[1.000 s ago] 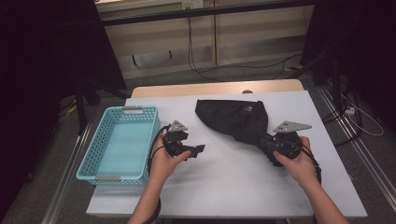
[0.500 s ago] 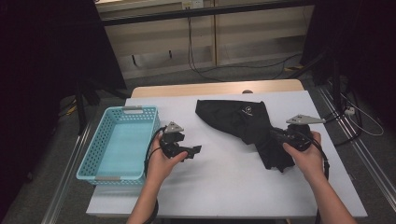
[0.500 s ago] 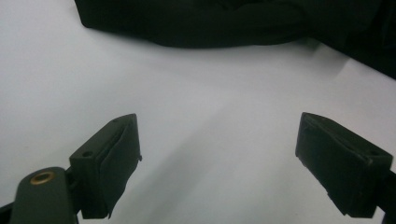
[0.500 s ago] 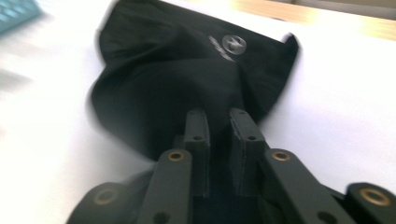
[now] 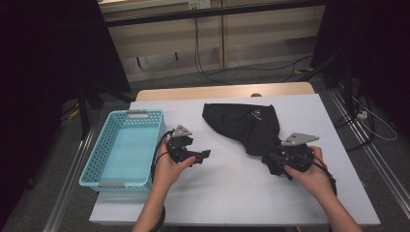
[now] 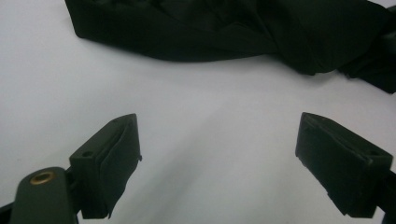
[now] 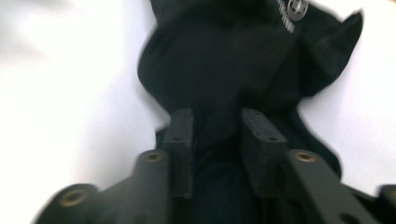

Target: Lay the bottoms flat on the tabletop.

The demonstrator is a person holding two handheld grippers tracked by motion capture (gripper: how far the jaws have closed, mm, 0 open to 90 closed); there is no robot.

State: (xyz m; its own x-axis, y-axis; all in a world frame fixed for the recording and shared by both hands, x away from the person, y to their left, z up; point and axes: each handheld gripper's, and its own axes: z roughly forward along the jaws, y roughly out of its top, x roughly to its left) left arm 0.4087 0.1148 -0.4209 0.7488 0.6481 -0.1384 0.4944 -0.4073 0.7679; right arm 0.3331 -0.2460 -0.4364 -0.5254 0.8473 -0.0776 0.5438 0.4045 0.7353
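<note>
Black garment [image 5: 244, 126] long axis diagonal; right claw [image 7: 215, 140] opening over it; left claw [image 6: 219, 158] wide, empty.

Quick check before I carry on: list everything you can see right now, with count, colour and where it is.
Garment: one, black, crumpled, right-of-centre on the table, white logo on top.
Basket: one, light blue, perforated plastic, left side of the table.
Table: one, white top, wooden strip at its far edge.
Cables: several, dark, on the floor beyond the table.
Left claw: one, black, jaws wide apart over bare table, beside the basket.
Right claw: one, black, jaws just been opening, garment's near end between them.
Hands: two, one on each claw.
</note>
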